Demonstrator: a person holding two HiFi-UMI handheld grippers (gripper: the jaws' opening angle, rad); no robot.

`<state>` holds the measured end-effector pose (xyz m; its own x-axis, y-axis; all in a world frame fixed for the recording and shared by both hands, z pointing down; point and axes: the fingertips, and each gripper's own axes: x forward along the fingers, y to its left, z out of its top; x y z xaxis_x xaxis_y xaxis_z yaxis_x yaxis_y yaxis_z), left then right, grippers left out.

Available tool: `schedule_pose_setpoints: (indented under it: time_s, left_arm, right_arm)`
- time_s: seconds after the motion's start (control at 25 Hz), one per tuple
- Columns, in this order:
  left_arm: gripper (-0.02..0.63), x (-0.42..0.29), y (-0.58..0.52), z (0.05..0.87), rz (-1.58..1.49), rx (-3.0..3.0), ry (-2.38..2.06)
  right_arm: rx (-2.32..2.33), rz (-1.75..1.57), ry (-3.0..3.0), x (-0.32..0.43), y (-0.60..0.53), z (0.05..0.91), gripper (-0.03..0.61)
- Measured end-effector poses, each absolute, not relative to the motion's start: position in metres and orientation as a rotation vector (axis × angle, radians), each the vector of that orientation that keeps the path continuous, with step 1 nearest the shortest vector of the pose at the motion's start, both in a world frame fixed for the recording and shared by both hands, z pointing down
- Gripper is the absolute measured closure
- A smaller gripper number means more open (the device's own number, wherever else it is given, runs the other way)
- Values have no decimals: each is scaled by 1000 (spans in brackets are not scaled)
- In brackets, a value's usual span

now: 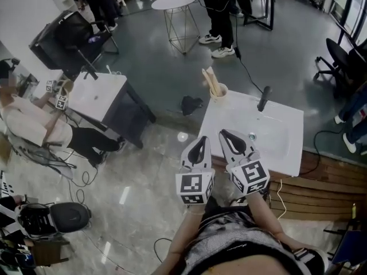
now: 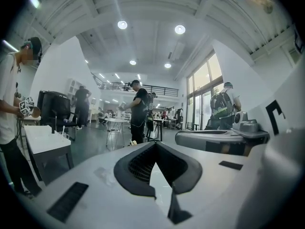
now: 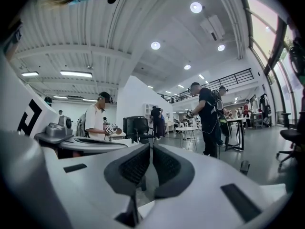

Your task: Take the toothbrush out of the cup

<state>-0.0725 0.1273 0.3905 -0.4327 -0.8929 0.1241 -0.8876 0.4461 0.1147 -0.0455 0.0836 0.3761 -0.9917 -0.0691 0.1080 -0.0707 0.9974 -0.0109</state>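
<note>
Grey workshop floor runs out past the sink, a white basin top at the right of the head view. Well left of the sink, another person stands at a second white stand, which has no part in this task. On the sink's far left corner sits the cup. The toothbrush stands in it, its pale handle sticking up and leaning left. That leaves the handle free to be pinched above the rim. More than one pale stick seems to be in there, and I cannot tell them apart. At the sink's near left edge the left gripper points roughly level toward the far side. Its jaws are pressed together with nothing between them. Just to its right, over the sink's near left part, the right gripper is held the same way, with its pads closed and empty. The two sit side by side, well short of the cup, which looks like an approach and not yet a grasp. Whichever one takes the brush will have to open its jaws first. At the sink's far edge, right of the cup, the black faucet stands clear of the line from grippers to cup.
</note>
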Motion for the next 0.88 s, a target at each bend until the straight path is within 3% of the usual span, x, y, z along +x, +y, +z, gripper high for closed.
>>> schedule_pose_setpoints:
  time_s: [0.88]
  left_arm:
    - [609,-131,130,397,-36,1640,-2469]
  right_arm:
    - [175,22,-3018,-104,90,382,511]
